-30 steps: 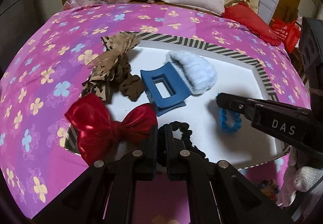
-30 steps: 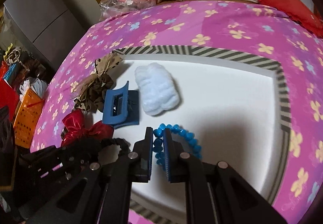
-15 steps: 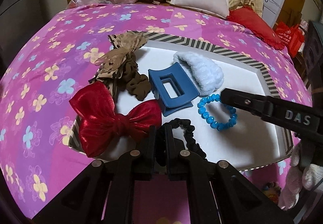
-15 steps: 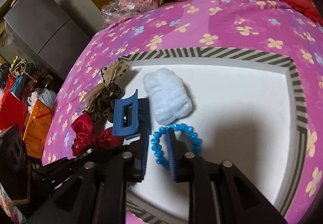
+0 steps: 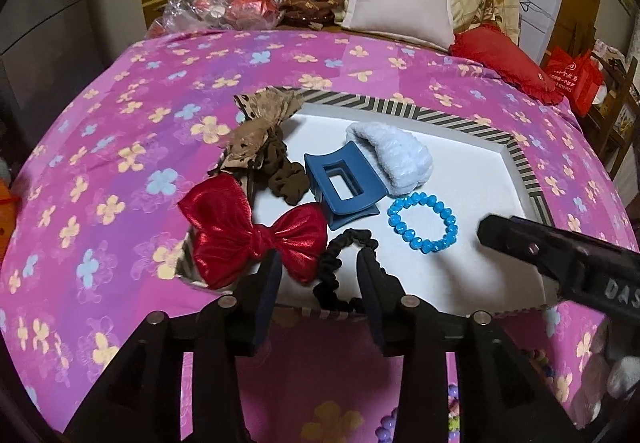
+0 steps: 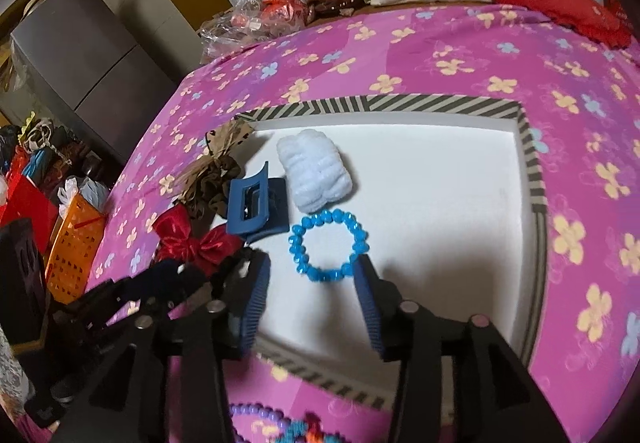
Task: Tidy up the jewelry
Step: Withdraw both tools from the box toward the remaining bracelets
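A white tray with a striped rim (image 5: 460, 118) (image 6: 532, 171) lies on the pink flowered bedspread. In it lie a blue bead bracelet (image 5: 422, 221) (image 6: 328, 245), a black scrunchie (image 5: 344, 267), a red bow (image 5: 252, 233) (image 6: 192, 239), a blue claw clip (image 5: 344, 185) (image 6: 256, 203), a fluffy white scrunchie (image 5: 394, 157) (image 6: 316, 171) and a brown scrunchie with bow (image 5: 264, 147) (image 6: 212, 175). My left gripper (image 5: 318, 267) is open, its jaws astride the black scrunchie at the tray's near edge. My right gripper (image 6: 314, 275) is open, just in front of the bracelet.
Purple and coloured beads (image 6: 260, 417) lie on the bedspread in front of the tray. Pillows (image 5: 400, 9), clothes and a plastic bag (image 5: 208, 5) are piled at the bed's far end. An orange basket (image 6: 76, 243) stands by the bed on the left.
Both grippers have opened. The right one let go of the blue bracelet, which now lies flat in the tray, and the left one let go of the black scrunchie. Both have drawn back.
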The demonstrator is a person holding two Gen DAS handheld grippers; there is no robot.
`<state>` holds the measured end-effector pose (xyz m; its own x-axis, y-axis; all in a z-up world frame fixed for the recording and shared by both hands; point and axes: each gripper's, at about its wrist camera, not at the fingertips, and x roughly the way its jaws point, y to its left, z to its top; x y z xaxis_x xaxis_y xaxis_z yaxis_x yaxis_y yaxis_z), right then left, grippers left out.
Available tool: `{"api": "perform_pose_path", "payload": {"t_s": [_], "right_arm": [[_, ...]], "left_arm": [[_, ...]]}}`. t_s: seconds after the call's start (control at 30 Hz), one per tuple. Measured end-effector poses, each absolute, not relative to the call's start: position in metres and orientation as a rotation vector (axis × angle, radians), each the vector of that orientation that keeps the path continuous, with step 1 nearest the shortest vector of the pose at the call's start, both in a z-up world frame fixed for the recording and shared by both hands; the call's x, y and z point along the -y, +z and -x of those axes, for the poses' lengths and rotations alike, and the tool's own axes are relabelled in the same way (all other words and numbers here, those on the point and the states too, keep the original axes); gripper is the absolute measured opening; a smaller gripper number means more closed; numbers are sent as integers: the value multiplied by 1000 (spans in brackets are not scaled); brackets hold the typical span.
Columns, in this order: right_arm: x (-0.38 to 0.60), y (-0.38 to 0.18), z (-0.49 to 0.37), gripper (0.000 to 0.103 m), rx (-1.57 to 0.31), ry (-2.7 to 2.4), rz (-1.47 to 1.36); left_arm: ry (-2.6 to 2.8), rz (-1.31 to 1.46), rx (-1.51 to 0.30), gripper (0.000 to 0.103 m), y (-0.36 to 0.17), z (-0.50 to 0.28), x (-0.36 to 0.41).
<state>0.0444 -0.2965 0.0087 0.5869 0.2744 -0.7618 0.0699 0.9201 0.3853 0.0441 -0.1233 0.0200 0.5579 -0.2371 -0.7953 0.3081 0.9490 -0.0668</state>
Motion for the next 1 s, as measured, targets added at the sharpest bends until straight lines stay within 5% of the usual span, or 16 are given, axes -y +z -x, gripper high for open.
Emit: {"api": "perform_pose_path", "payload": {"t_s": [0.2, 1.0], "right_arm": [[296, 24, -7, 64, -905, 93, -369], [290, 56, 104, 69, -802, 4, -303]], "left_arm": [[-326, -79, -893, 42, 32, -23, 120], [-349, -70, -827, 42, 57, 67, 122]]}}
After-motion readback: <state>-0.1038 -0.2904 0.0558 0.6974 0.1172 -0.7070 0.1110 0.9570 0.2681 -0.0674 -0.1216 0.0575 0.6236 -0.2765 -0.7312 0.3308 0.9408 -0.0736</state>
